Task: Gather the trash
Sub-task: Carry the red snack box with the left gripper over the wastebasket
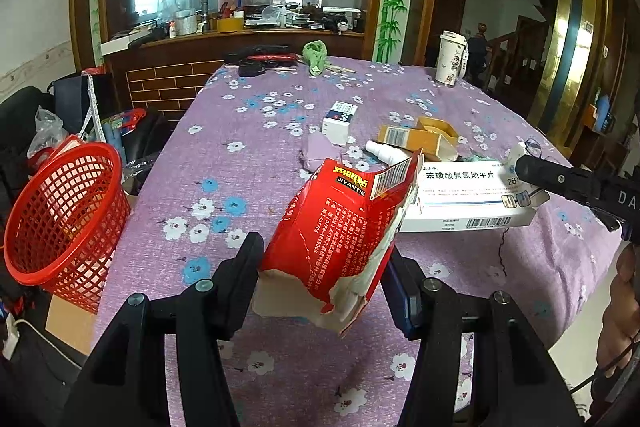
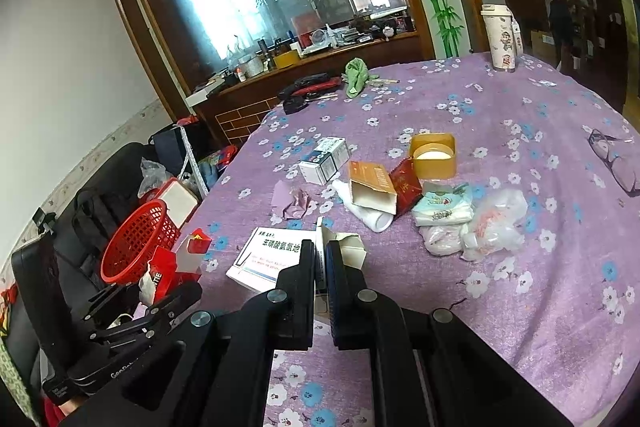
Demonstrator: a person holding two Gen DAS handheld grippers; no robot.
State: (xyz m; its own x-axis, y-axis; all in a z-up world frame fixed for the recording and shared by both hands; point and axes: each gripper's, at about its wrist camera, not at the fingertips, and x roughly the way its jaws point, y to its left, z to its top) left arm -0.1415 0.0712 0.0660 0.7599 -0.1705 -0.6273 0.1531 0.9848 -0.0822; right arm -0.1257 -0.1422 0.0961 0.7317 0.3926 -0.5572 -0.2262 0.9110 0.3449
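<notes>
My left gripper (image 1: 324, 247) is shut on a torn red carton (image 1: 340, 227) and holds it above the purple flowered table, right of the red mesh basket (image 1: 60, 219). My right gripper (image 2: 320, 251) is shut on the end flap of a white medicine box (image 2: 272, 259) lying near the table's left edge; it also shows in the left wrist view (image 1: 468, 199). The basket (image 2: 136, 243) stands off the table's left side. In the right wrist view the left gripper (image 2: 172, 287) with the red carton (image 2: 164, 275) is at lower left.
On the table (image 2: 480, 307) lie a small white and blue box (image 2: 324, 161), an open orange box (image 2: 372, 187), a yellow tape holder (image 2: 434, 155), plastic bags (image 2: 492, 223), a crumpled purple paper (image 2: 294, 203), eyeglasses (image 2: 612, 155), a green cloth (image 2: 356, 75) and a tall cup (image 2: 500, 39).
</notes>
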